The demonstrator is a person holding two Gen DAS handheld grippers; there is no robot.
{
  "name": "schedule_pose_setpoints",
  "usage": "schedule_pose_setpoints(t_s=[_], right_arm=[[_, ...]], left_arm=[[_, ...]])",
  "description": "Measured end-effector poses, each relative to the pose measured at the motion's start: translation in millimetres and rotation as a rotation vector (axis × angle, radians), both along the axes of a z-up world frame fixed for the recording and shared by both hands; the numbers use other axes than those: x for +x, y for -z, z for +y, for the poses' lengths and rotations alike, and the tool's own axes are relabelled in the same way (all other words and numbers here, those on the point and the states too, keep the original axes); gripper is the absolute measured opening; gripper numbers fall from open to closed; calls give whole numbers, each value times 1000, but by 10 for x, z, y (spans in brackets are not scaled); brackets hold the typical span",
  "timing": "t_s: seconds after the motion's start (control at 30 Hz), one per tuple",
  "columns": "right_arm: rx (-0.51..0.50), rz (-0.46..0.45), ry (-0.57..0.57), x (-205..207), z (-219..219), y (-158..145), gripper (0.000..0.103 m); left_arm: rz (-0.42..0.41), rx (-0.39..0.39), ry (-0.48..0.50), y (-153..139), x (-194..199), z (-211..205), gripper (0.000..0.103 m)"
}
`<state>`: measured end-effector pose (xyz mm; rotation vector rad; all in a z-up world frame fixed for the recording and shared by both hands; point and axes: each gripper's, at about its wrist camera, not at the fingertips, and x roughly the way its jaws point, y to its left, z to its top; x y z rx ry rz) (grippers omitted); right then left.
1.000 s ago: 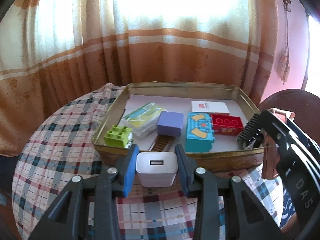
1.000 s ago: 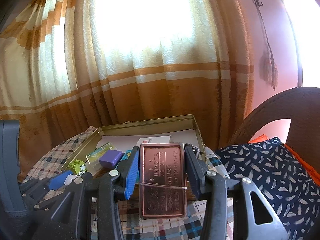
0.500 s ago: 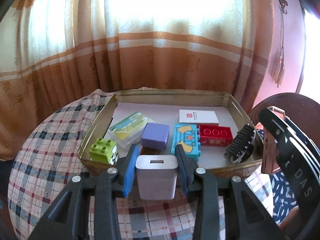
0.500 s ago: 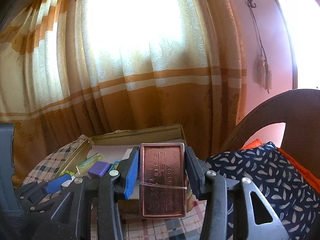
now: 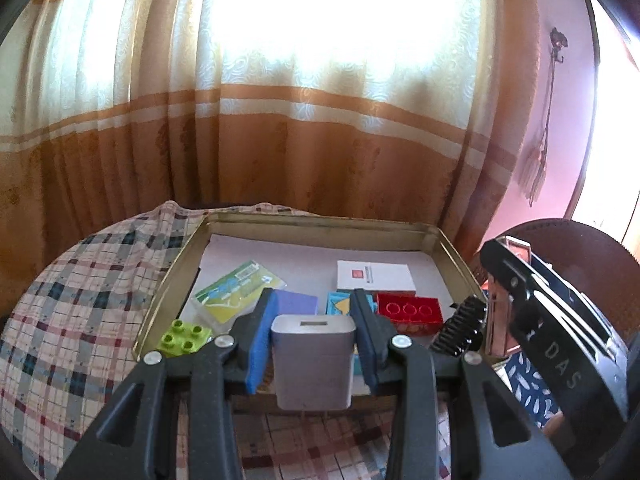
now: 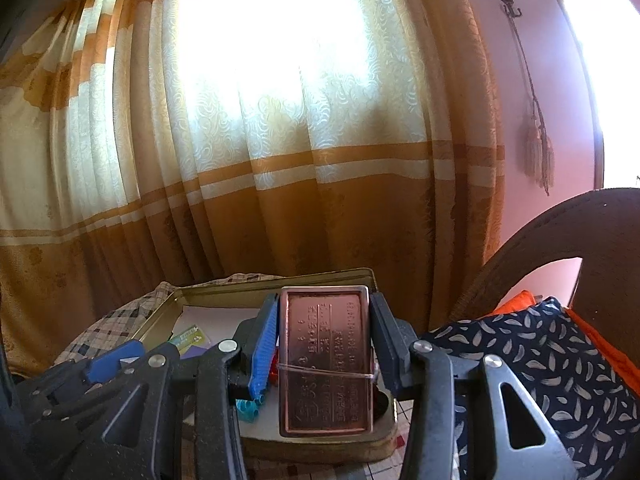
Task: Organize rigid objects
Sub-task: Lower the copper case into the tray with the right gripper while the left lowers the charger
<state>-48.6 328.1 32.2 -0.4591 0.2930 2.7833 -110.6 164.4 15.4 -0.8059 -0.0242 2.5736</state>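
Fingers tight on charger, tilted toward tray.

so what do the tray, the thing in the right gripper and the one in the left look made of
Tray: thin sheet metal, dull gold finish, with a folded rim that glints.
Flat case in the right gripper: probably metal, polished copper tone, embossed lettering and a raised rim.
Charger block in the left gripper: likely moulded plastic, matte white, with rounded corners and a slot on top.

Striped orange-and-cream curtain at twelve o'clock; tassel cord on pink wall at two; feather-print cushion at four; plaid cloth at eight.
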Motion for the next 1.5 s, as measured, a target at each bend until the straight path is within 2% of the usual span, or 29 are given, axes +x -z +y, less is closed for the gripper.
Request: schedule_pose_setpoints(t_s=[0.43,0.6,0.83,1.07,1.3,1.5], right_arm=[[-15,-17,7,-267,129,21,47],[-16,-39,8,-388,142,22,47],[-30,-68,8,-523,162,48,47],[-47,-93,9,-656,177,14,47],[-85,-160,-1,-885,235,1,47],[-117,-231,-22,-1053,242,108,47]], left_arm=[[-39,5,-14,73,-431,84,36],[-43,-17,-22,107,-586,142,36],[-99,-24,-27,160,-825,212,36],[-143,-99,-66,239,-999,319,36],[-185,-180,-91,308,-1060,378,37],[-159,-215,-102,291,-1033,414,37]])
